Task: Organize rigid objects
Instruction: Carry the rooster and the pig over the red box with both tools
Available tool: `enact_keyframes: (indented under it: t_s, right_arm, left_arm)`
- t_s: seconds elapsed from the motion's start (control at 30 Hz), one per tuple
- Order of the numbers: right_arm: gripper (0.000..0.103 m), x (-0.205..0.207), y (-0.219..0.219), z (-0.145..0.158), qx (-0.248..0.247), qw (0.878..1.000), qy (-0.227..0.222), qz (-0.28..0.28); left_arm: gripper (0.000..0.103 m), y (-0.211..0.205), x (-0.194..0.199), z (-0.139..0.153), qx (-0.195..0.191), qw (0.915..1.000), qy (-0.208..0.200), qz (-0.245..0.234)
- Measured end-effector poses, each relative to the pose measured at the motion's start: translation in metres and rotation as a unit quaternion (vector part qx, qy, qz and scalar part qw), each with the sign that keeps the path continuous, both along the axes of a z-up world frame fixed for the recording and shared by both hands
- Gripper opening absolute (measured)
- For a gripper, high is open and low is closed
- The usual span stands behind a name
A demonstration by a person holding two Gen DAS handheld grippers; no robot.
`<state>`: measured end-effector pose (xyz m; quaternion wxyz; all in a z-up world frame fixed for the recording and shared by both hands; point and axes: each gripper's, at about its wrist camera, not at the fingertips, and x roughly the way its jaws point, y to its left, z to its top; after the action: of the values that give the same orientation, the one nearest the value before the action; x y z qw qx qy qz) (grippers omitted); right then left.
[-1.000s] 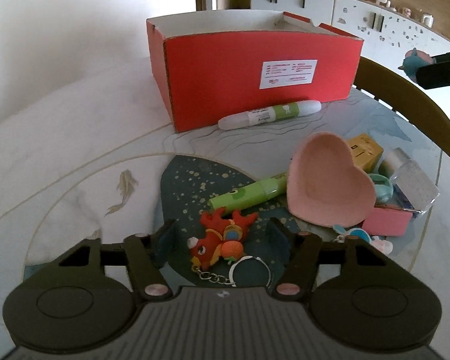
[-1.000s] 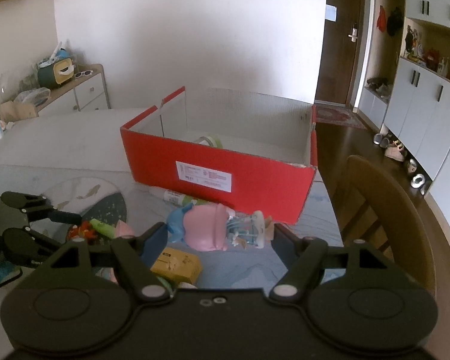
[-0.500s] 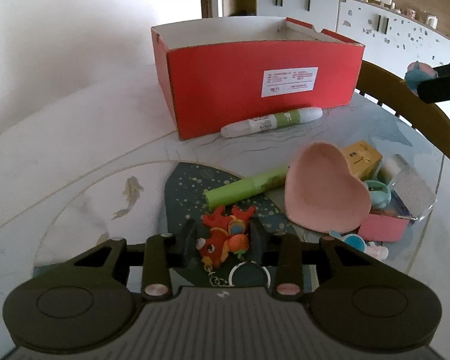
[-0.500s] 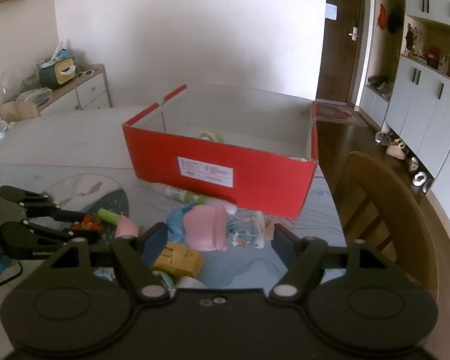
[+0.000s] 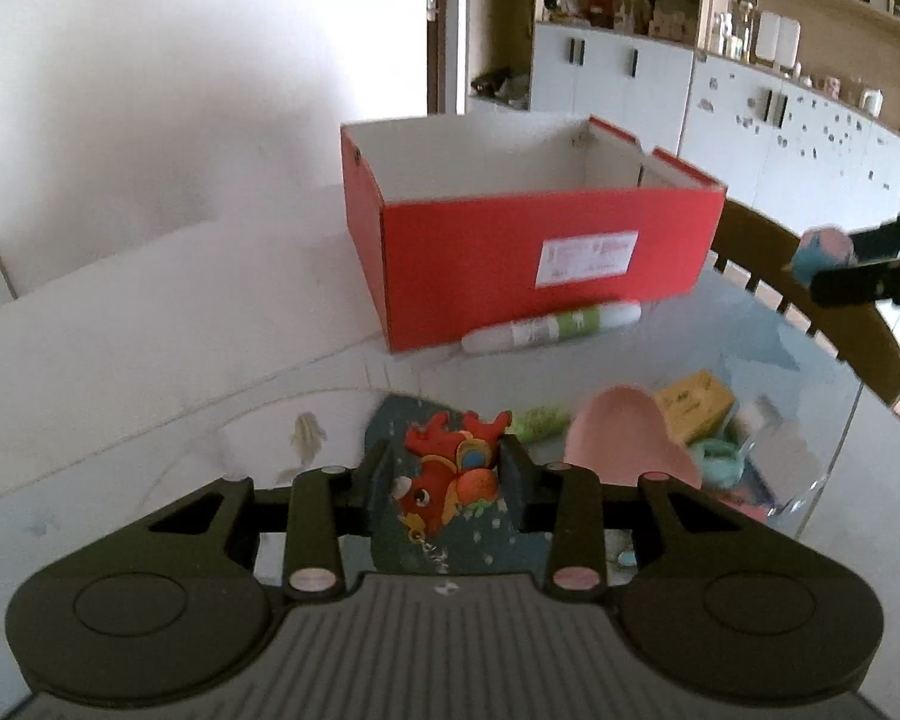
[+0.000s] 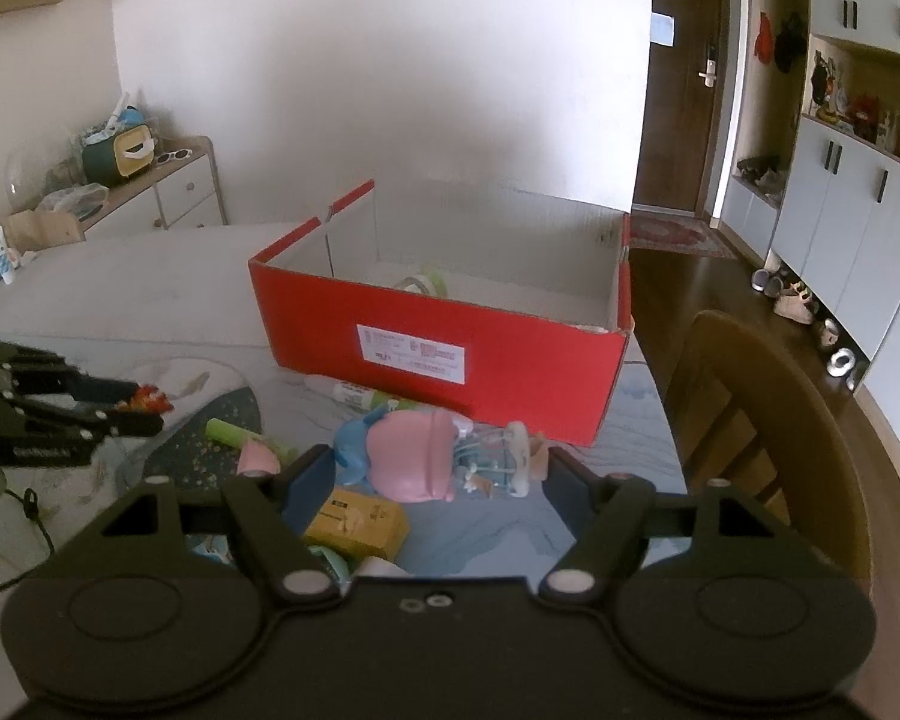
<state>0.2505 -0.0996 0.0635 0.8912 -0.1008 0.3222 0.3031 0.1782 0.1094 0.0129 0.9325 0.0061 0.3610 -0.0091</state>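
Red fish keychain charm (image 5: pixel 450 474) sits clamped betw. left gripper (image 5: pixel 444 474) fingers, lifted off the table, chain dangling; prob. held so it can go into the red cardboard box (image 5: pixel 528 264) ahead. Right gripper (image 6: pixel 435 468) grips a pink-and-blue toy (image 6: pixel 414 456) w/ clear end, raised near box front. Pink heart dish (image 5: pixel 624 438), yellow box (image 5: pixel 693 405), green tube (image 5: pixel 549 327) remain on table.

Both grippers, left gripper (image 5: pixel 444 477) and right gripper (image 6: pixel 435 471), are matte black (pale round screw caps, ribbed grey housing).
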Motion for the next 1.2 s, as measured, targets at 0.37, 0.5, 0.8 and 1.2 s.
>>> enact_keyframes:
  t_s: [0.37, 0.5, 0.8, 1.2]
  right_arm:
    - [0.075, 0.013, 0.006, 0.027, -0.006, 0.999, -0.033, -0.004]
    - [0.075, 0.026, 0.011, 0.039, -0.008, 0.999, -0.047, -0.01]
    - [0.075, 0.073, 0.032, 0.049, -0.017, 0.998, -0.056, -0.021]
    - [0.075, 0.143, 0.07, 0.009, -0.054, 0.998, -0.017, -0.034]
  left_arm:
    - [0.036, -0.01, 0.018, 0.068, 0.028, 0.9989, -0.038, 0.003]
    - [0.036, -0.02, 0.038, 0.1, 0.047, 0.9973, -0.056, -0.002]
    - [0.036, -0.041, 0.108, 0.143, 0.054, 0.9946, -0.088, -0.003]
    - [0.036, -0.068, 0.208, 0.1, 0.091, 0.9946, -0.049, -0.004]
